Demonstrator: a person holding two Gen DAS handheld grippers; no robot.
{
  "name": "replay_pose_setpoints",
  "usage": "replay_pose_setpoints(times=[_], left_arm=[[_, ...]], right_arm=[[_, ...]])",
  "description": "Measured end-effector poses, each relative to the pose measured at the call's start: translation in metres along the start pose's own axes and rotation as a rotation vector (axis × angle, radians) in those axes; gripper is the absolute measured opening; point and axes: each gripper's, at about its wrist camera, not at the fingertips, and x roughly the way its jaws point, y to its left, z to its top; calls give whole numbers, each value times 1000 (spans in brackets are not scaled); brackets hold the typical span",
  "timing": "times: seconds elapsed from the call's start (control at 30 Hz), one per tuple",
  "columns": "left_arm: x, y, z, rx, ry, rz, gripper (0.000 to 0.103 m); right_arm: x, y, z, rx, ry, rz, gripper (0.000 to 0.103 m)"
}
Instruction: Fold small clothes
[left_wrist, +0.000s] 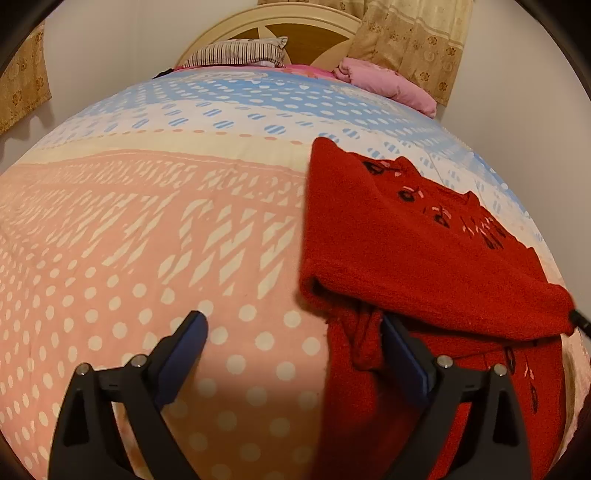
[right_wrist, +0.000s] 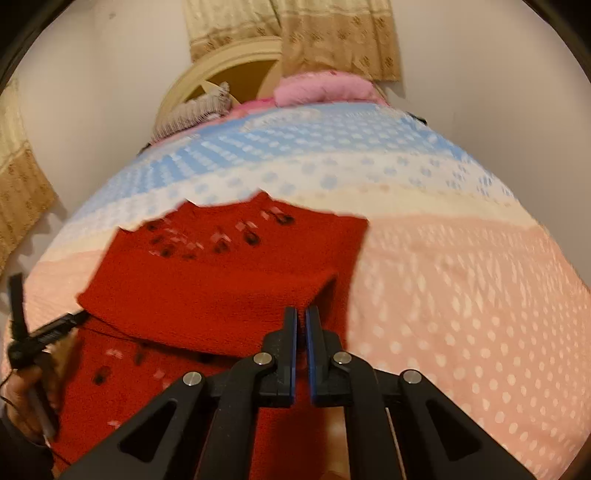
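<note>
Bedroom: a bed (left_wrist: 155, 221) under a pink, cream and blue dotted cover carries a red knit sweater (left_wrist: 424, 251), partly folded.
Left gripper (left_wrist: 293, 328) has its fingers spread wide, one beside the sweater's near edge, gripping nothing. Right gripper (right_wrist: 301, 317) has its fingers pressed nearly together, pinching the folded-over edge of the sweater. A pink blanket (left_wrist: 388, 83) and striped pillow (left_wrist: 240, 51) lie by the headboard (left_wrist: 295, 35).

Warm dim light, fisheye-warped, right blurred
</note>
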Motion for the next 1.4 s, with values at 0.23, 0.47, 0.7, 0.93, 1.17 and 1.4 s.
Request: replay_pose_setpoints(times=[0.23,0.47,0.7,0.93,1.17,1.4], left_arm=[[-22,11,-6,-7,-46,-18,96],[-52,2,20,62,-195,56,96],[-1,-25,27,156,-119,115,97],[16,-14,24,118,-51,78,100],[16,-17,19,136,-59,94,102],[19,-18,19,139,-49,93,103]], right_arm=[[8,-12,-14,9,33,5,11],[-16,19,4,-53,-52,3,11],[26,56,8,-111,31,107,12],[42,15,-8,-12,66,156,11],[40,24,-11,-72,84,105,11],[29,52,15,-137,2,32,48]])
